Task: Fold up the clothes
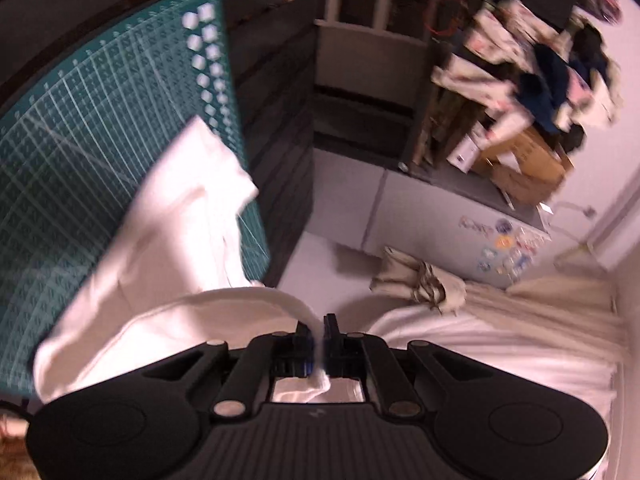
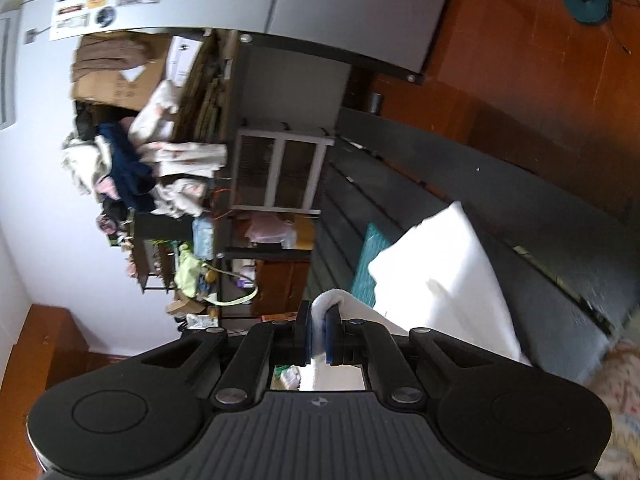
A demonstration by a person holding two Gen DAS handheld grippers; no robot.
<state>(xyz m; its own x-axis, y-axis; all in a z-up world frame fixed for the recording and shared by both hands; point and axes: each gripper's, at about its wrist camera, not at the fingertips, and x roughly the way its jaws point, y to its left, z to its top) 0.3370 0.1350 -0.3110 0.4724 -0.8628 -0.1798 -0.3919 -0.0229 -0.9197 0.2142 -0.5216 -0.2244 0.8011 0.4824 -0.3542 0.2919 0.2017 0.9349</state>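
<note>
Left gripper [image 1: 319,330]: rolled sideways, room tilted in view; jaws narrow, pinching edge of white garment [image 1: 160,248], cloth threading between fingers

White garment: trails from jaws toward 10 o'clock, draped over green cutting mat [image 1: 80,128] on dark table [image 1: 276,128]

Right gripper [image 2: 319,330]: also rolled sideways; jaws narrow, clamped on folded hem of same garment, cloth bulging above fingertips, rest spreading toward 2 o'clock over mat edge

Background: clothes pile [image 2: 120,168] at 10 o'clock in right wrist view, blurred
</note>
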